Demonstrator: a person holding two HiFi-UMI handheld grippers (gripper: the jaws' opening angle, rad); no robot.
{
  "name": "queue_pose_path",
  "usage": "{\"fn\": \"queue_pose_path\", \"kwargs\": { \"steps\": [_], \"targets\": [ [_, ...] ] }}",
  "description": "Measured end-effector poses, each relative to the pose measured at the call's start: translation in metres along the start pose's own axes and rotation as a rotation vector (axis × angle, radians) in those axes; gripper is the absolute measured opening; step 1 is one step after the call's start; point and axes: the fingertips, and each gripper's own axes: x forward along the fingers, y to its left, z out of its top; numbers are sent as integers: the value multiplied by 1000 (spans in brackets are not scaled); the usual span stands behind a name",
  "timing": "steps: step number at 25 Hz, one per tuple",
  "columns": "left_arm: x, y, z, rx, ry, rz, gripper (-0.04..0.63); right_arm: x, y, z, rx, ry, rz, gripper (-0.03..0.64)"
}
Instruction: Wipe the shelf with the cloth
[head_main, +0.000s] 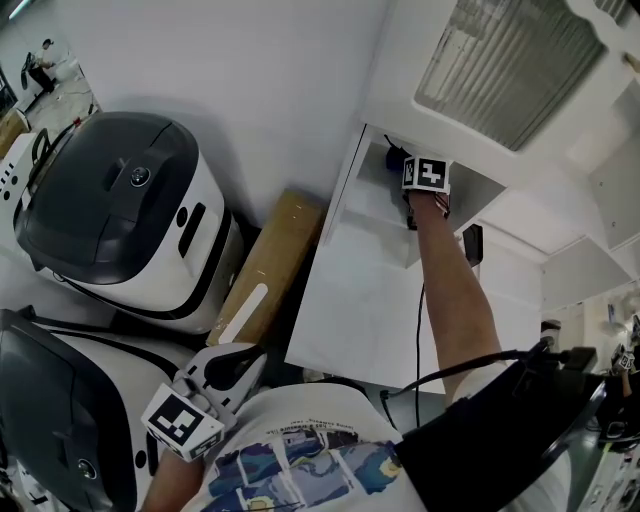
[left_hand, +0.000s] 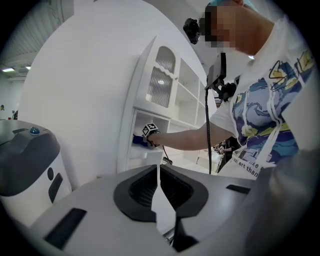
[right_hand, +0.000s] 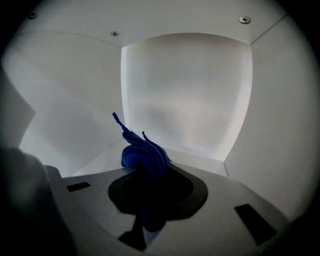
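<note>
Blue woven cloth (right_hand: 144, 152), bunched into a wad, is sitting clamped in the right hand-held gripper (right_hand: 150, 172). Its jaws are clenching on the fabric, so folds and one loose corner are sticking up past the tips. This hand-held gripper is reaching deep into an open compartment of the tall white shelf unit (right_hand: 185, 95). The cloth is lying low over the compartment's floor, nearer the left wall than the right. Whether it is pressing on the floor I cannot tell.

A bare forearm (head_main: 455, 290) is stretching from the near side up to that compartment, and a thin black cable (head_main: 419, 340) is running alongside it. A ribbed glass door panel (head_main: 505, 55) is closing off the section of the unit just above the compartment.

The left hand-held gripper (left_hand: 158, 176) is hanging low at the near left, beside the person's white shirt with a blue print (head_main: 290, 460). Its jaws are drawn together with nothing between them, and it is pointing across at the shelf unit.

Left of the unit, a flat brown cardboard box (head_main: 268, 262) is lying wedged between the unit's side and a rounded white machine with a dark grey top (head_main: 120, 200). A second machine of the same kind (head_main: 50, 420) is standing at the near left, close to the left hand-held gripper.
</note>
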Motion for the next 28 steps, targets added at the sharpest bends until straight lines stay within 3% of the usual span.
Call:
{"fn": "queue_pose_path", "kwargs": {
  "steps": [13, 21, 28],
  "targets": [
    [-14, -2, -4, -10, -3, 57, 29, 7, 63, 9, -29, 22, 149, 69],
    [-15, -10, -6, -8, -14, 51, 29, -4, 91, 5, -71, 28, 273, 67],
    [-13, -16, -7, -4, -17, 20, 29, -24, 63, 11, -54, -35, 196, 67]
  ]
}}
